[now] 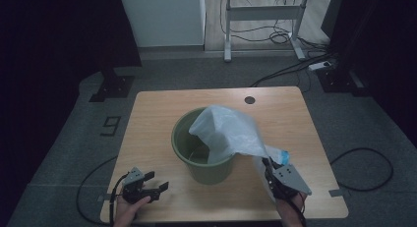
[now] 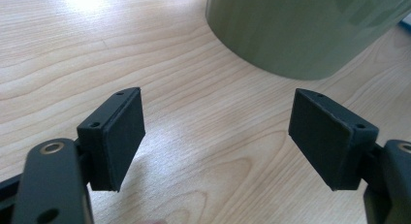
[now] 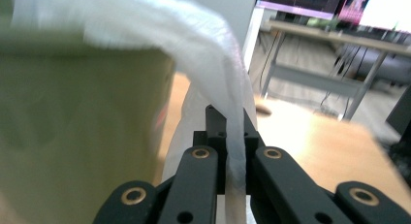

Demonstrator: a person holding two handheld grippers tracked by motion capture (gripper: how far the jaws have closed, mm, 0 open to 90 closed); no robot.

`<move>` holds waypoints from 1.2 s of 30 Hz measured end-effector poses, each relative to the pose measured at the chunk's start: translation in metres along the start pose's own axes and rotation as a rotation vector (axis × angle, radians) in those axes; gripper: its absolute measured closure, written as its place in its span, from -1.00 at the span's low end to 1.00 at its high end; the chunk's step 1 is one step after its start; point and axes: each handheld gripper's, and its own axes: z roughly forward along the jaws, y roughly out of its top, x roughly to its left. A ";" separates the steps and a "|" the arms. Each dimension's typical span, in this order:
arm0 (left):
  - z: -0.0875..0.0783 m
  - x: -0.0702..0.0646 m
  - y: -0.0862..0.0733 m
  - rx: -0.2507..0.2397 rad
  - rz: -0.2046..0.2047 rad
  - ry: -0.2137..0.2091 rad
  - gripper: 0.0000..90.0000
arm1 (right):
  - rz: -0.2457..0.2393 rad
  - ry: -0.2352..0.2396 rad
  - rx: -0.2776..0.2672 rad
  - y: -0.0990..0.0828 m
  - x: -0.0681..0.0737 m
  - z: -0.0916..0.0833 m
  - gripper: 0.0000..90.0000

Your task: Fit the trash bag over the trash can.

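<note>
A green bucket [image 1: 202, 156] stands in the middle of the wooden table [image 1: 157, 114]. A white plastic bag [image 1: 228, 131] lies draped over its right rim, partly inside it. My right gripper [image 1: 269, 164] is at the bucket's right, shut on a strip of the bag [image 3: 236, 136] that runs between its pads. The bucket wall [image 3: 72, 112] is close on the left in the right gripper view. My left gripper [image 1: 160, 182] rests near the table's front left edge, open, with only bare wood between its pads [image 2: 123, 132]. The bucket's base [image 2: 300, 35] stands ahead of it.
A dark round hole [image 1: 250, 99] sits near the table's far edge. Cables [image 1: 364, 163] lie on the grey floor around the table, and a desk frame [image 1: 263, 20] stands beyond it.
</note>
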 end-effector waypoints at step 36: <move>-0.002 0.002 0.000 -0.008 -0.008 -0.003 -0.53 | -0.189 0.141 -0.153 0.092 0.026 0.005 0.98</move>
